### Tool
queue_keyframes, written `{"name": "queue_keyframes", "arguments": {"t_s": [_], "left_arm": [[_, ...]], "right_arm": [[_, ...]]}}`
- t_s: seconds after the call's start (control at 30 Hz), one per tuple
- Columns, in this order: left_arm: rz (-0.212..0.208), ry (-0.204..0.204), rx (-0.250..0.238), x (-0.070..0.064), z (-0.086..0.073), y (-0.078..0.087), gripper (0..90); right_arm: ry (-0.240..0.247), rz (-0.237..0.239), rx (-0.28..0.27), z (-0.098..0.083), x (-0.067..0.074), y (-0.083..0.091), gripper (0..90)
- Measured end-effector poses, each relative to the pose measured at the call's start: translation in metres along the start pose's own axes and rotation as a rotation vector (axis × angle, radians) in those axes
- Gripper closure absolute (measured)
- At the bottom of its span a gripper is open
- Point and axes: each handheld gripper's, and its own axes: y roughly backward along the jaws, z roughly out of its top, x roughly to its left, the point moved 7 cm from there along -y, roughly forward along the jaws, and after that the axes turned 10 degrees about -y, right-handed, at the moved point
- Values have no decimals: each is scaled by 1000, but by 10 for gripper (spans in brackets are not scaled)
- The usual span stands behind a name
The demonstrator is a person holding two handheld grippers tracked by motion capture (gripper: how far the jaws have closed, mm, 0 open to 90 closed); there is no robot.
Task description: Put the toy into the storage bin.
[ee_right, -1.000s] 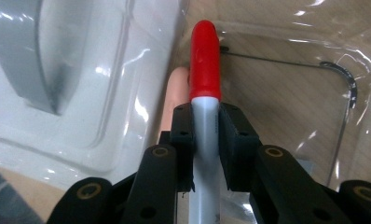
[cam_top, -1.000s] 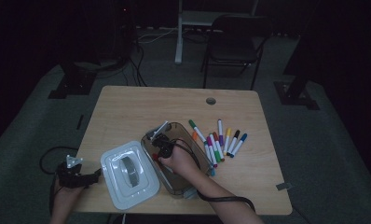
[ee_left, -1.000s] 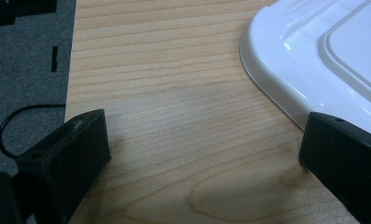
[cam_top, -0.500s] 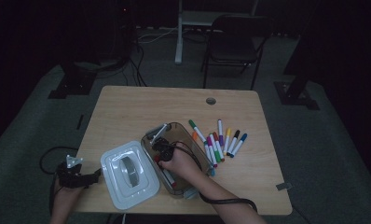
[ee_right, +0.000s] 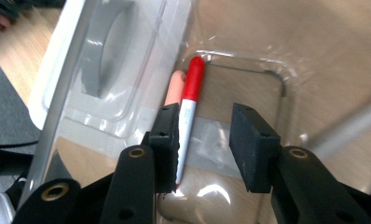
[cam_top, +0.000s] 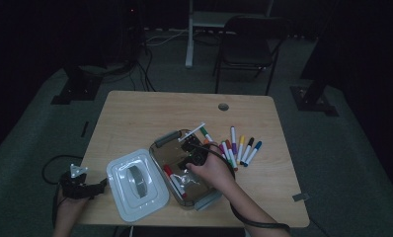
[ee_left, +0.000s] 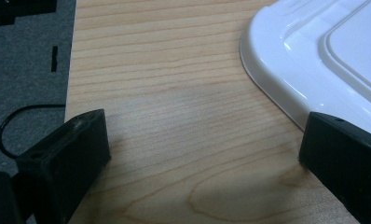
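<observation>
A clear plastic box with grey end handles sits in the middle of the table. A red-capped marker lies on its floor, with a pale orange marker beside it. My right gripper hangs just above the box; its jaws have just been opening and stand apart, with the red marker lying below them untouched. At the table's left front edge, my left gripper rests open over bare wood, next to the white lid.
Several coloured markers lie in a row on the table right of the box. The wooden table has a cable hole near its far edge. A chair stands behind the table. A cable trails from my right hand.
My right gripper has lifted up out of the box and its jaws have opened; the red marker stays lying in the box. The left gripper has not moved.
</observation>
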Motion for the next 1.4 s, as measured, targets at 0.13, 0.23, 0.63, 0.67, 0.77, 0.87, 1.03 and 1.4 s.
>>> {"name": "queue_keyframes", "arguments": {"t_s": [0.13, 0.23, 0.63, 0.67, 0.77, 0.87, 1.03, 1.4], "left_arm": [[-1, 0, 0, 0, 0, 0, 22], [-1, 0, 1, 0, 0, 0, 22], [-1, 0, 1, 0, 0, 0, 22], [-1, 0, 2, 0, 0, 0, 22], [0, 0, 0, 0, 0, 0, 22], [0, 0, 0, 0, 0, 0, 21], [-1, 2, 0, 0, 0, 0, 22], [-1, 1, 1, 0, 0, 0, 22]], "right_arm": [[-4, 3, -69, -5, -9, 21, 601], [-7, 8, -106, -10, -15, 32, 582], [-46, -30, -301, -23, -54, 73, 448], [-55, -32, -311, -24, -57, 74, 449], [-83, -66, -351, -28, -72, 80, 407], [-124, -88, -379, -33, -87, 82, 384], [-191, -131, -409, -46, -112, 81, 350], [-323, -150, -465, -74, -159, 74, 266]]}}
